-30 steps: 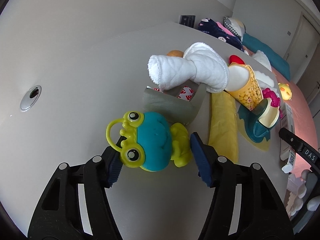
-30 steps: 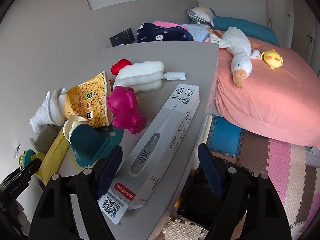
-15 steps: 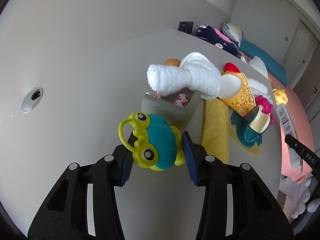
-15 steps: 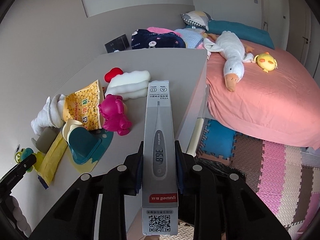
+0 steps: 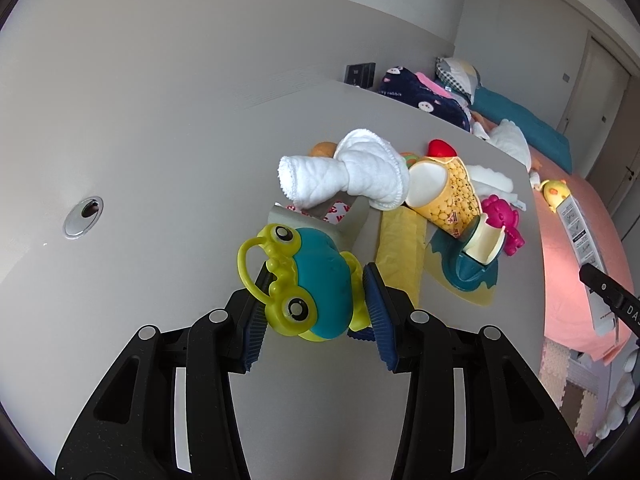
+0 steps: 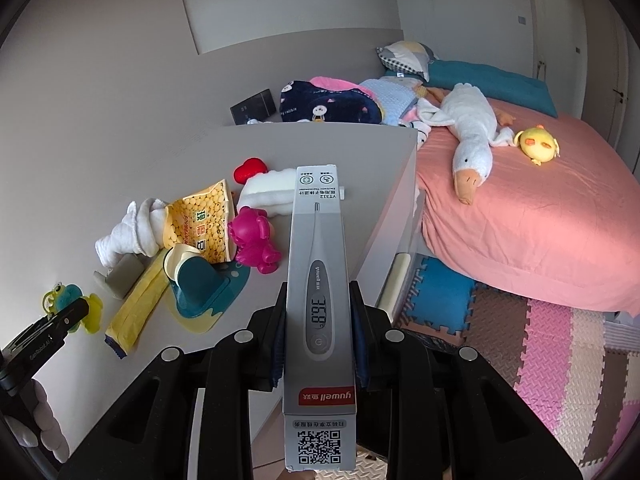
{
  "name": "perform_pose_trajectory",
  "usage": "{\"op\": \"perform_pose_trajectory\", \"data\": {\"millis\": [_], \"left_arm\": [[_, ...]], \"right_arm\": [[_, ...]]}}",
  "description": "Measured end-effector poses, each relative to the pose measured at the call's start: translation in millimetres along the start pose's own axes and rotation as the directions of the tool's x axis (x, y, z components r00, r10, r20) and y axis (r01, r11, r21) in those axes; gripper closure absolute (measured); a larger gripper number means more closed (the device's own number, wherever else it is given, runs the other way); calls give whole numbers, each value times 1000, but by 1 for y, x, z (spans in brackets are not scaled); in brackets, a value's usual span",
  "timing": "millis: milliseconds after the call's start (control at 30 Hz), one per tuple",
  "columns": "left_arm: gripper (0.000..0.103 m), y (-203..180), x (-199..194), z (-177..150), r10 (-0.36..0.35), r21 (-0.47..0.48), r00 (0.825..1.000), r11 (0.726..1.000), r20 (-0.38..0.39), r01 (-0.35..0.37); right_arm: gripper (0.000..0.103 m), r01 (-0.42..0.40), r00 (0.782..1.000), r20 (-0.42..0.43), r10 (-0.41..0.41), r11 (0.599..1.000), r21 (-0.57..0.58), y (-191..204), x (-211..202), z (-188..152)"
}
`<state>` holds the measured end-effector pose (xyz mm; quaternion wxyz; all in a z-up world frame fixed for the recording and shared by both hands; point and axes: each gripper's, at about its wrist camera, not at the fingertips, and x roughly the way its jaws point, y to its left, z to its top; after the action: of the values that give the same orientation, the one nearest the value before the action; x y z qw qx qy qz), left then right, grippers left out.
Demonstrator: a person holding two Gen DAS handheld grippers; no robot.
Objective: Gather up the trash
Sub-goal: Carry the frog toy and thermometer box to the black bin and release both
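Observation:
My left gripper (image 5: 316,312) is shut on a teal and lime frog toy (image 5: 308,284), held a little above the grey table (image 5: 160,168). In the right wrist view the same frog toy (image 6: 70,300) shows at the far left beside the left gripper's finger. My right gripper (image 6: 320,336) is shut on a long grey thermometer box (image 6: 318,280), lifted off the table and pointing away from me. On the table lie a yellow snack bag (image 6: 200,224), a yellow wrapper (image 6: 138,308) and a grey folded packet (image 5: 320,216).
A rolled white cloth (image 5: 344,176), a pink toy (image 6: 254,240), a teal holder with a cream cup (image 6: 200,284), a red heart (image 6: 250,170) and a white pad (image 6: 268,196) crowd the table. A pink bed (image 6: 540,220) with plush toys stands to the right; foam mats (image 6: 540,344) cover the floor.
Both grippers closed: the left on the frog toy, the right on the thermometer box. Both then rose, lifting their objects off the table; the box now points straight ahead.

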<state>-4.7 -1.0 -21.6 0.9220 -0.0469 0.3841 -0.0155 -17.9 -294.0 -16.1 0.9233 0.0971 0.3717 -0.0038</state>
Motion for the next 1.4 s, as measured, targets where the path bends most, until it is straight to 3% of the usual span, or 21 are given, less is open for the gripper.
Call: {"op": "perform_pose_trajectory", "data": {"millis": [367,667,1400], "left_arm": [[59,-52,-21,2,-57,51,998,997,30,56],[59,-115,-17,1,-136,127,991,983,2,134],[59,-256,11,-19,-295,302,945,896,-137,324]], "right_arm": [[74,10,1000,28,-10,1000,17,-29,-27,-3],[74,50,998,31,-52,998,49,-69,-41,-7],[74,204,979,-24,-203,961,187,-171,-48,-19]]}}
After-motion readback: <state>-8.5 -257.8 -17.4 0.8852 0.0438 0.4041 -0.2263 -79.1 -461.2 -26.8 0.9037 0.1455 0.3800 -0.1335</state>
